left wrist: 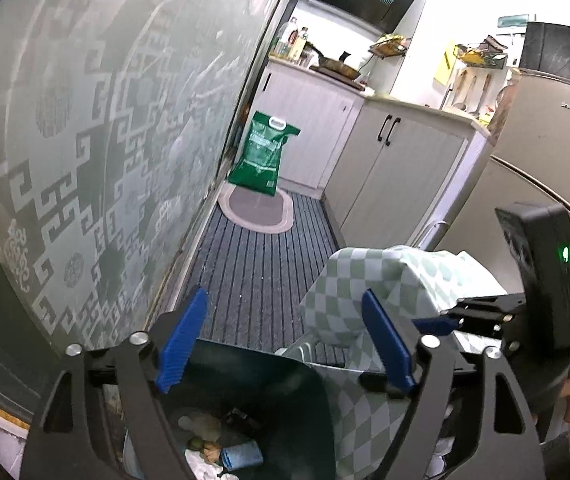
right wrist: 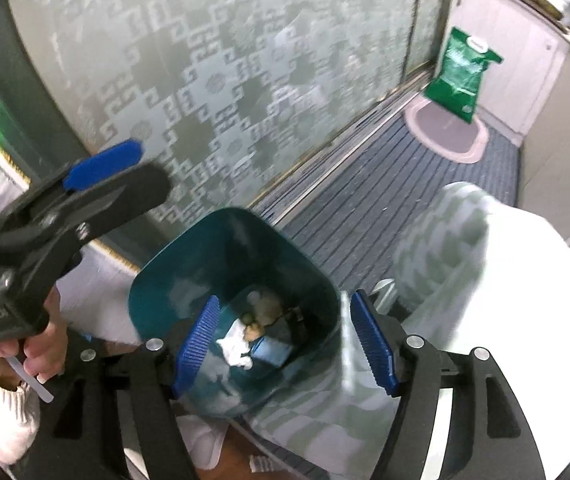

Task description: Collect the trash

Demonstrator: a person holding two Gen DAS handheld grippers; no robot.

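A dark teal trash bin (right wrist: 225,248) stands on the floor below both grippers. Inside lie white tissue (right wrist: 237,346), a blue packet (right wrist: 271,350) and some brownish scraps. My right gripper (right wrist: 287,298) hangs open over the bin's mouth, nothing between its blue pads. My left gripper (left wrist: 285,296) is also open and empty above the bin's (left wrist: 253,384) rim. Seen from the right wrist, the left gripper (right wrist: 149,168) is up at the left, held by a hand. The right gripper (left wrist: 445,320) shows at the right edge of the left wrist view.
A green-and-white checked cloth (left wrist: 365,280) drapes over something right beside the bin. A frosted patterned glass door (left wrist: 105,140) runs along the left. Farther off are a green bag (left wrist: 263,152), an oval mat (left wrist: 259,210), white cabinets (left wrist: 397,168) and a fridge (left wrist: 545,140).
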